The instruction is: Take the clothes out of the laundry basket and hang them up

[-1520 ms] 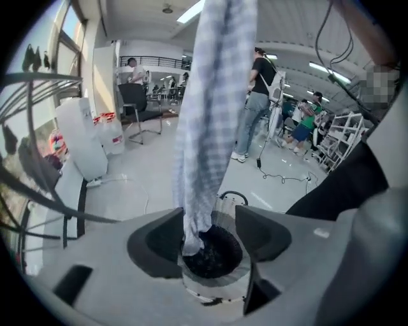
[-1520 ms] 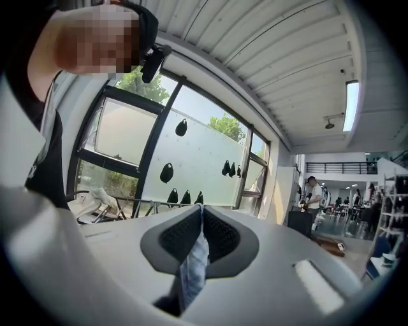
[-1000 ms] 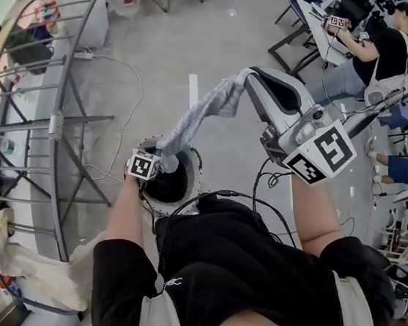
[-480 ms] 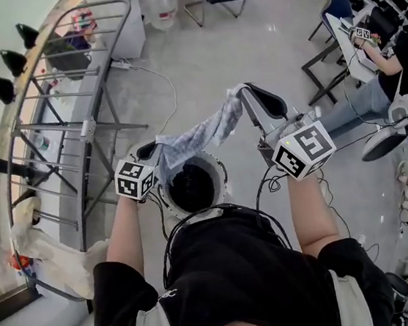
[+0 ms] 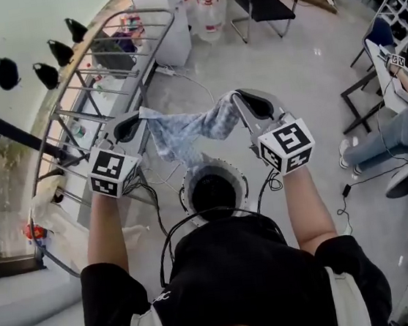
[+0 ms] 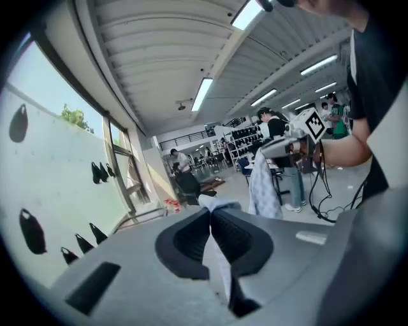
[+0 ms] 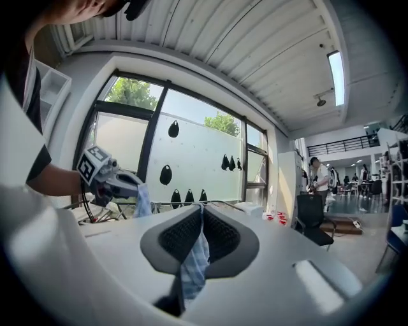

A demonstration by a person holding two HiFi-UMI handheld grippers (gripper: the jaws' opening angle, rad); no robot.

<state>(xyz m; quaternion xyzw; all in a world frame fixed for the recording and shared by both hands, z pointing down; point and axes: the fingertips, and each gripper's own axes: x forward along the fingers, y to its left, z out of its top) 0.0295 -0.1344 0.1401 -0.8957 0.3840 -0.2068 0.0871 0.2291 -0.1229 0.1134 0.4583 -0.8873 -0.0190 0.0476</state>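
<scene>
Left gripper (image 5: 134, 120) and right gripper (image 5: 237, 100) each have their jaws clamped on one end of the same blue-white cloth (image 5: 185, 133). It's stretched between them, held above the laundry basket (image 5: 186, 187). Basket interior is dark, can't tell the contents. Drying rack (image 5: 113, 54) is left of the basket.

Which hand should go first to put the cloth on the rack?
Left, most likely. The left gripper pinches one end of the cloth right next to the rack. The right gripper pinches the other end farther off, over open floor.
</scene>
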